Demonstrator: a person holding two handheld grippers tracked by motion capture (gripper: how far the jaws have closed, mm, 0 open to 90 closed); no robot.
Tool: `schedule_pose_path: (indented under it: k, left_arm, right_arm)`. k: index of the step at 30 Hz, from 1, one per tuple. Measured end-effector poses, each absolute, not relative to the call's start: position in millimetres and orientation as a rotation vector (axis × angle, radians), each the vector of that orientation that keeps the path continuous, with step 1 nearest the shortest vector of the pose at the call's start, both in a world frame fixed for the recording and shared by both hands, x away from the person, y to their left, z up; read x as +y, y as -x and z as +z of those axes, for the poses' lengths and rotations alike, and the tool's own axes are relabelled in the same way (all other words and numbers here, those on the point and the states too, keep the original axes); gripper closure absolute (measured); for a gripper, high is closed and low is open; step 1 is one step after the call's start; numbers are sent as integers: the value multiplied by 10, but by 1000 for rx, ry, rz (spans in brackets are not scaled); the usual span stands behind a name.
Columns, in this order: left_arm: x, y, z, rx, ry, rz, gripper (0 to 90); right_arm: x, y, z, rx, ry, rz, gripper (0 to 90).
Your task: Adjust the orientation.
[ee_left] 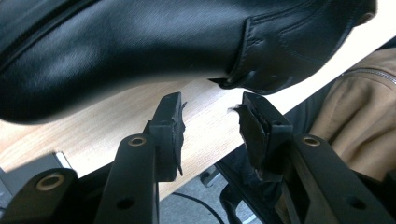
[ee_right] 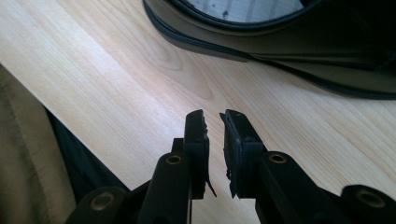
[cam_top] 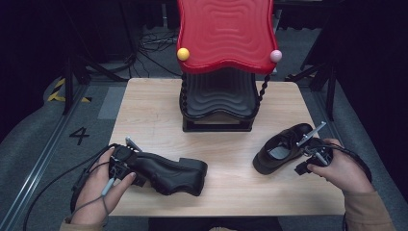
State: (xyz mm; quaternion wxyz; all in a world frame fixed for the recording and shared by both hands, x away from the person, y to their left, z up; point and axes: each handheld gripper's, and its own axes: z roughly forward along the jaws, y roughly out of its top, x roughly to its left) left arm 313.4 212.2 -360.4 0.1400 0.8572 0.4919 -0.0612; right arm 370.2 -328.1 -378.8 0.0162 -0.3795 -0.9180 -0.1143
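**Two black shoes, near corners of the surface; both sets of fingers empty**

Light wooden rectangular surface (cam_top: pixel 159 120): bare over most of its left half and across the middle front. All four edges visible in the high view; grey floor beyond.

Red wavy-topped plastic rack with a black lower tier (cam_top: pixel 223 33): stands at the back centre, its base well back from both shoes. Open wood lies between rack and front edge.

Black leather heeled boot (cam_top: pixel 168 173): on its side at front left, heel block pointing right, close to the front edge. In the left gripper view its shaft crosses above the fingers, surface edge running just beneath.

Black leather low shoe with pale insole (cam_top: pixel 281 147): front right, opening upward, near the right edge, well apart from the boot.

Left gripper (ee_left: pixel 211 123): at the boot's left end, fingers spread about halfway, nothing between them, tips just short of the leather.

Right gripper (ee_right: pixel 214 123): at the low shoe's right end, fingers nearly together with a narrow gap, holding nothing, shoe sole just ahead.
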Motion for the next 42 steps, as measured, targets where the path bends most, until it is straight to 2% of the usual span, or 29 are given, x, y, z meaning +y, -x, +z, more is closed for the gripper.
schedule_pose_path:
  k: [4,6,7,9,13,17,26,33,42]
  left_arm:
    - [2089,-3143,-3581,1401,-2480,-155,548]
    - [2076,-3147,-3569,1385,-2472,-131,552]
    - [2067,-3148,-3557,1367,-2482,-114,572]
    - [2042,-3139,-3535,1321,-2506,-65,672]
    - [1970,-3139,-3475,1251,-2484,-80,830]
    - [1870,-3194,-3462,1233,-2508,-83,880]
    - [1719,-3365,-3429,1192,-2513,-79,893]
    - [1439,-3530,-3436,1057,-2553,-117,898]
    - [1072,-3697,-3499,982,-2598,-166,900]
  right_arm:
    - [-3269,-3671,-3747,-2861,1158,-379,806]
    - [-3270,-3665,-3748,-2863,1154,-384,806]
    - [-3269,-3661,-3754,-2859,1153,-388,807]
    - [-3267,-3656,-3758,-2858,1140,-391,809]
    - [-3267,-3643,-3761,-2857,1132,-390,808]
    - [-3273,-3634,-3764,-2856,1139,-395,803]
    - [-3277,-3589,-3820,-2845,1131,-371,784]
    - [-3253,-3576,-3878,-2834,1098,-371,781]
    - [-3251,-3531,-3899,-2824,1068,-396,778]
